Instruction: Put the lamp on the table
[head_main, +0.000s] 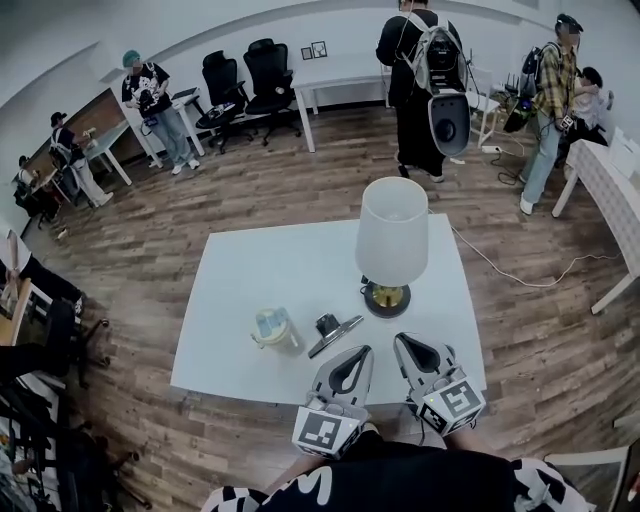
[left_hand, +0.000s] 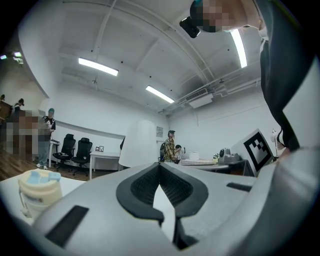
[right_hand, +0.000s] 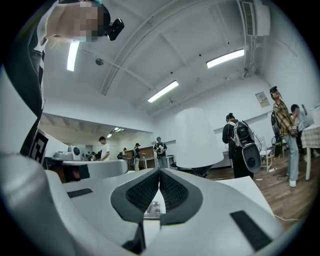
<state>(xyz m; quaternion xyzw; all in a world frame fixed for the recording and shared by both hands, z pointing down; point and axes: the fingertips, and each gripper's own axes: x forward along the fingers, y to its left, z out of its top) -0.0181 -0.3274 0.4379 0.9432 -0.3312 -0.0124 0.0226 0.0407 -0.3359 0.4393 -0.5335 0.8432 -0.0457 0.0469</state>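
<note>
The lamp (head_main: 392, 238), with a white shade and a round brass base, stands upright on the white table (head_main: 260, 270), right of its middle. Both grippers hover near the table's front edge, just short of the lamp's base, and touch nothing. My left gripper (head_main: 358, 353) is shut and empty. My right gripper (head_main: 408, 345) is shut and empty too. The lamp's shade (left_hand: 140, 145) rises beyond the closed left gripper (left_hand: 160, 167) in the left gripper view. In the right gripper view the shade (right_hand: 197, 137) stands slightly right of the closed right gripper (right_hand: 159, 172).
A small jar with a pale blue lid (head_main: 275, 330) sits on the table left of the grippers, beside a little black object (head_main: 327, 323) and a thin dark stick (head_main: 336, 337). Several people stand around the room. A cable (head_main: 510, 272) runs over the wooden floor at right.
</note>
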